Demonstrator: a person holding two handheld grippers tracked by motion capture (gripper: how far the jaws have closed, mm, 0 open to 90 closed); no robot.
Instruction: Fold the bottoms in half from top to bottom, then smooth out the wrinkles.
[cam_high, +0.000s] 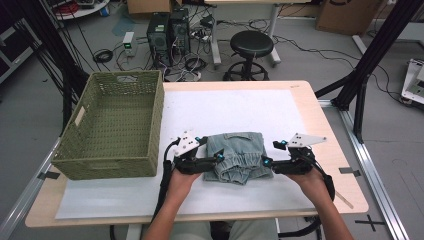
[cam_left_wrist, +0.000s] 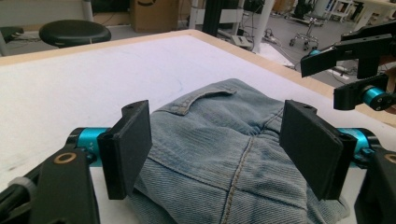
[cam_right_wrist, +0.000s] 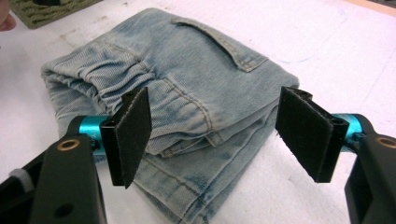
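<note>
Here the folded jeans (cam_high: 239, 157) lie on the worktop (cam_high: 320, 115) between both tools. The left hand-held gripper (cam_left_wrist: 219, 154) and right hand-held gripper (cam_right_wrist: 215, 140) stand agape astride opposite ends, pads clear. Their undersides stay hidden.

The folded jeans (cam_high: 239, 157) lie on the tabletop (cam_high: 320, 130), between the left gripper (cam_high: 218, 159) and the right gripper (cam_high: 265, 162), whose fingers (cam_left_wrist: 128, 149) flank the cloth from either side. The woven basket (cam_high: 115, 127) stands well left of the left fingers.
</note>
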